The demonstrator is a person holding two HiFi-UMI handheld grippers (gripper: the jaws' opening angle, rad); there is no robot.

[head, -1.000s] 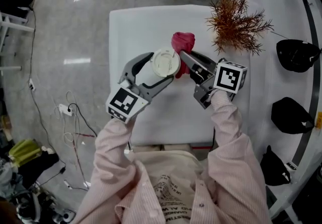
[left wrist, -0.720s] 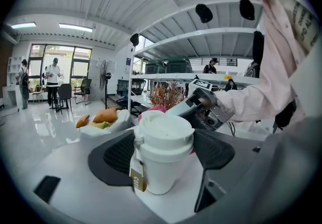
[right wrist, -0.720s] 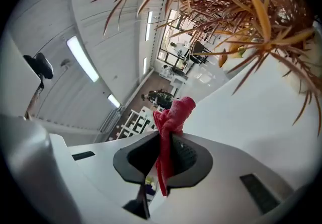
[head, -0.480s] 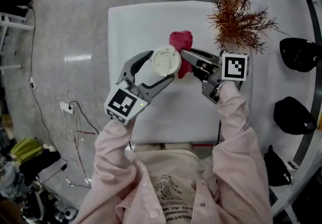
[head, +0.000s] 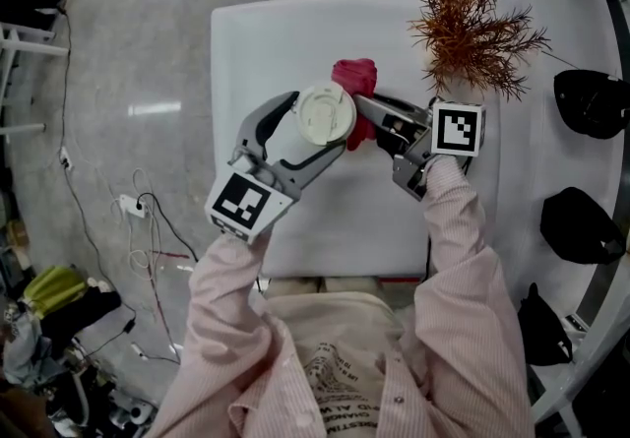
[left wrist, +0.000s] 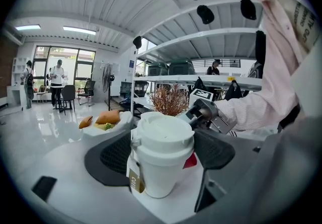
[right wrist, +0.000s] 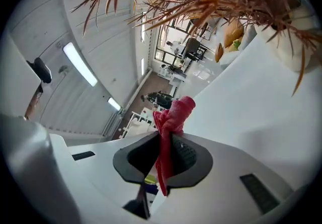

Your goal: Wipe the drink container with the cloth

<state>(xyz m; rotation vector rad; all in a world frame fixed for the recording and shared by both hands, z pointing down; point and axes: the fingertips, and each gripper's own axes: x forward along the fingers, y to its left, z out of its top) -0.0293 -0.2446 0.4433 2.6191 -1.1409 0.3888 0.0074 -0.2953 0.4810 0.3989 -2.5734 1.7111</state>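
A white paper cup with a white lid [head: 325, 114] stands over the white table [head: 256, 42], and my left gripper [head: 317, 123] is shut on it, one jaw on each side. In the left gripper view the cup [left wrist: 160, 162] fills the gap between the black pads [left wrist: 114, 160], with a paper tag hanging at its side. A red cloth [head: 357, 80] is bunched against the cup's right side. My right gripper [head: 363, 112] is shut on it. The right gripper view shows the cloth [right wrist: 170, 125] pinched upright in my right gripper [right wrist: 166, 153].
A dried orange plant [head: 474, 26] in a white pot stands at the table's far right corner, close to my right gripper. Black caps [head: 591, 101] lie on the curved shelf at the right. Cables [head: 138, 215] trail on the floor at the left.
My right gripper with the cloth has shifted a little toward the far side, along the cup's right side. The left gripper and cup have barely moved.
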